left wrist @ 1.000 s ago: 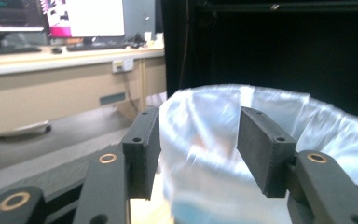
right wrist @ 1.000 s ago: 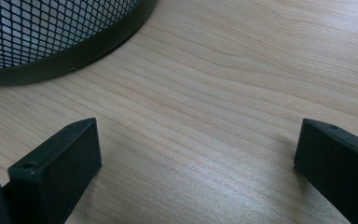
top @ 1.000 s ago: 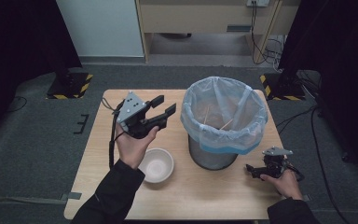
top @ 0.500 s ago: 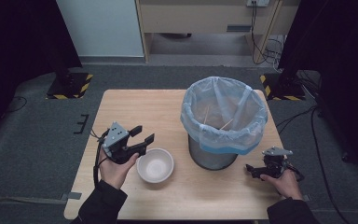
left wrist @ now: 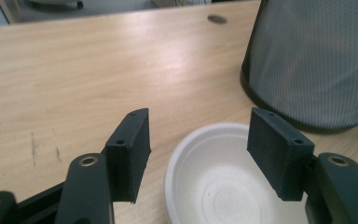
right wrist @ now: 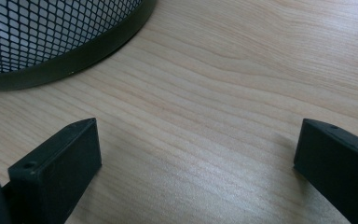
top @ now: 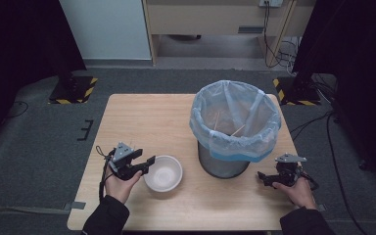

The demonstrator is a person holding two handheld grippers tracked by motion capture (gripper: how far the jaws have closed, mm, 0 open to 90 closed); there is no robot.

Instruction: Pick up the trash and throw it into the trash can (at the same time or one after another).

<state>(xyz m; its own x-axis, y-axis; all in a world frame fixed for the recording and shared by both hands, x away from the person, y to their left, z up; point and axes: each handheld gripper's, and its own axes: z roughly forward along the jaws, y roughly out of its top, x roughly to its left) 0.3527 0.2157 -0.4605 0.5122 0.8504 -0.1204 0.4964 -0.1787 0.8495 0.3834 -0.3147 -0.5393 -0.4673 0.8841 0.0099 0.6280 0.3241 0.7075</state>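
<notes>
A white bowl (top: 163, 172) stands empty on the wooden table (top: 147, 122), left of a mesh bin (top: 223, 164) lined with a pale blue bag (top: 235, 127). My left gripper (top: 146, 163) is low at the bowl's left side. In the left gripper view its jaws have just been opening. The gripper (left wrist: 198, 126) straddles the bowl's (left wrist: 223, 186) near rim without pressing on it. My right gripper (top: 264, 178) rests on the table to the right of the bin. It stands open (right wrist: 198, 135) with bare wood between its jaws.
A couple of thin wooden sticks (top: 238, 129) lie inside the bag. The bin's mesh wall (left wrist: 317, 60) rises just beyond the bowl, and its base rim (right wrist: 74, 56) lies ahead of the right gripper. Black stands with hazard stripes (top: 73, 88) sit on the floor behind the table.
My left hand has come down from above the table near the bin to the bowl's left side, and its jaws look wider. The right hand has stayed put.
</notes>
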